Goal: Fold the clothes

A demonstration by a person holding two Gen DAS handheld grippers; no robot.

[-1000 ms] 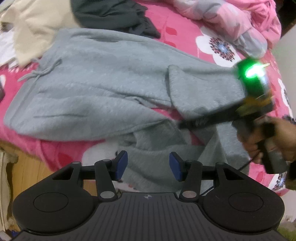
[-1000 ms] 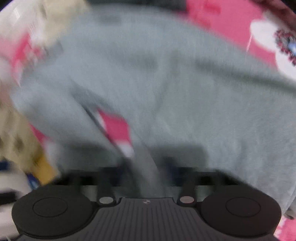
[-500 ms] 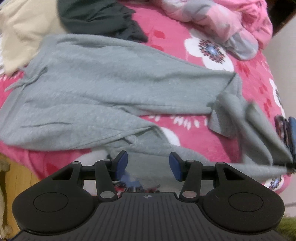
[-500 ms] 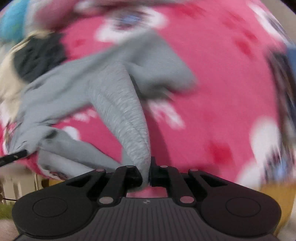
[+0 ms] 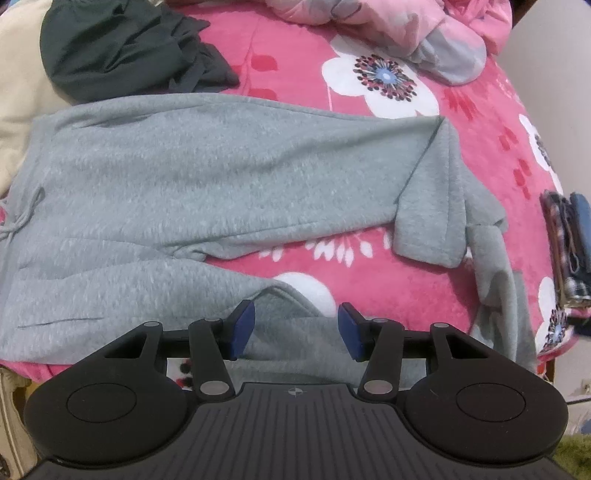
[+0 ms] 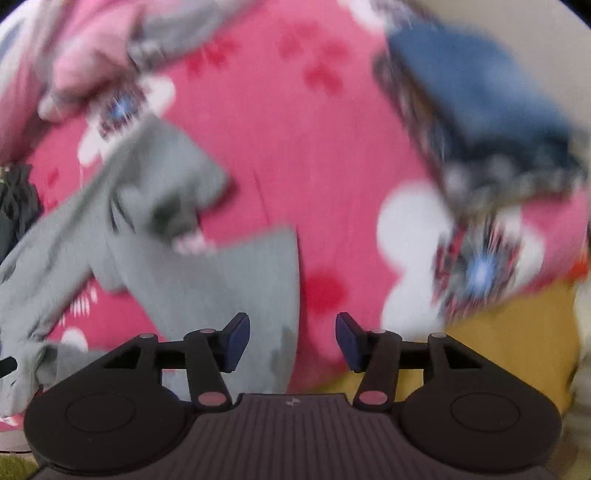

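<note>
Grey sweatpants lie spread across the pink flowered bedspread, waistband and drawstring at the left, one leg stretched to the right with its cuff end folded over. My left gripper hovers open above the near leg, nothing between its blue pads. In the blurred right wrist view, the leg end lies on the bedspread just below and left of my right gripper. Its jaws are opening and no cloth is pressed between them.
A dark green garment and a cream one lie at the back left. A pink and grey garment lies at the back. Folded blue and plaid clothes sit near the bed's right edge. Wooden floor shows beyond the bed.
My right gripper carried the pant leg out to the right, laid it on the bedspread and let go, its jaws parting. The left gripper drifted a little and stayed open.
</note>
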